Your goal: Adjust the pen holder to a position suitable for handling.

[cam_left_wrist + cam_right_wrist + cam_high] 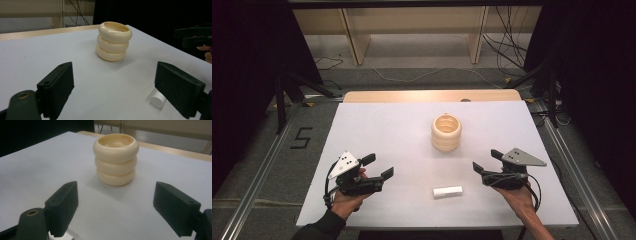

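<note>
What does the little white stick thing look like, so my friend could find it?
Start at the white table and look along its near edge, between the left gripper and the right gripper. There lies a short white cylinder on its side. Unlike the cream ribbed cup standing farther back, it is small, plain and flat down.

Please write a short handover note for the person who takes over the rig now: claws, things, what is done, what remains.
Left claw: open, holds nothing, low over the table's near left.
Right claw: open, holds nothing, near right.
Cream ribbed cup: upright mid-table, beyond both claws, untouched.
White cylinder: lying on its side near the front edge, between the claws, closer to the right one.
Done: nothing grasped yet.
Left: probably pick up the cylinder and bring it to the cup.
</note>
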Motion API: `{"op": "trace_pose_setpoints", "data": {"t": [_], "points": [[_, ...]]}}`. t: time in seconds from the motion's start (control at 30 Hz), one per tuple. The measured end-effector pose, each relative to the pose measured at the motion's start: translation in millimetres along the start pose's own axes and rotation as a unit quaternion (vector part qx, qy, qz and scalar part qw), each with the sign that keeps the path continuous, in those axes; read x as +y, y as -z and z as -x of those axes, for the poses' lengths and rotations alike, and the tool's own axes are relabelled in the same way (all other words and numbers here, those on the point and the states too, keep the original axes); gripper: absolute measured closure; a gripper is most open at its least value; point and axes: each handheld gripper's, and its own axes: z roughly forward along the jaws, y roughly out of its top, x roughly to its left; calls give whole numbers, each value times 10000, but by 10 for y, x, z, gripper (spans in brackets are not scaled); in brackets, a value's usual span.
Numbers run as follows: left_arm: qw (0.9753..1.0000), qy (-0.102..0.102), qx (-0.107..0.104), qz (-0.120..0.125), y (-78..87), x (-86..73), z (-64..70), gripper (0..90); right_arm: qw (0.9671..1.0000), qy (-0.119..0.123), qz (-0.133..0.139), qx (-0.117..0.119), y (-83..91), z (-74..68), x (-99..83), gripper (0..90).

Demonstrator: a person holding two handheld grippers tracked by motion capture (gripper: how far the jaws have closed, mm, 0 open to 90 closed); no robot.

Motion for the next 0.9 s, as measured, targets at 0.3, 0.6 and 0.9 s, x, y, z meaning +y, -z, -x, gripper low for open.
{"op": "trace_pose_setpoints", "data": {"t": [0.3,0.6,0.9], "points": [[10000,-3,12,10,3,3,-2,149,9999,16,-31,-150,-109,61,40,255],[10000,5,24,18,4,4,-4,149,9993,-78,-52,-363,-290,195,77,399],[10000,18,28,38,7,5,-7,149,9981,-284,-176,-525,-573,382,102,515]]}}
